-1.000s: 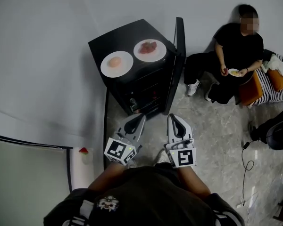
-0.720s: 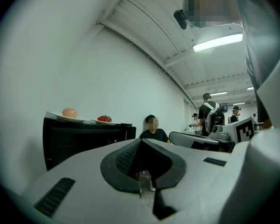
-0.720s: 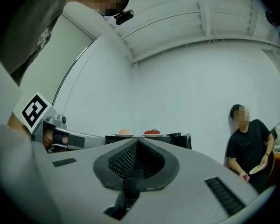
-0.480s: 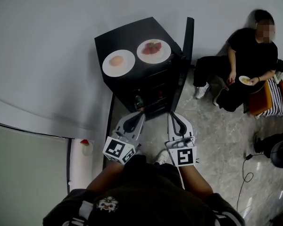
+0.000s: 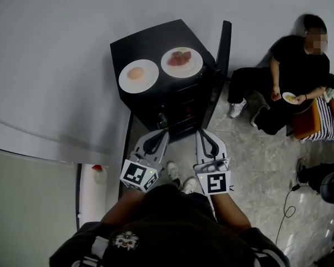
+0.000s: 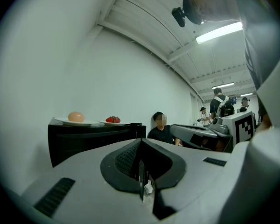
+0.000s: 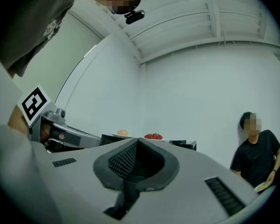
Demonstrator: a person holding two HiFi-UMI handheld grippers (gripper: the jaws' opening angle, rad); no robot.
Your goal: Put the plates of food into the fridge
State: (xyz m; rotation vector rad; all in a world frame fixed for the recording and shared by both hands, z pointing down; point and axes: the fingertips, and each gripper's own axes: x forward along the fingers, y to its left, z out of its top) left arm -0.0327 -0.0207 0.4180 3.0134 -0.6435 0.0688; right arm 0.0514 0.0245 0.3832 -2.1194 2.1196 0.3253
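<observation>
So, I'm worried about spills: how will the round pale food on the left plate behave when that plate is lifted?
The rounded food sits loose on the plate, so it will probably roll if the plate is tilted. The plate looks shallow, so its rim likely won't stop it.

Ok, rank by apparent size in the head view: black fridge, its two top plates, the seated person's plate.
The black fridge
Then orange-food plate and red-food plate: alike, unranked
seated person's plate smallest, though it sits farther away
</observation>
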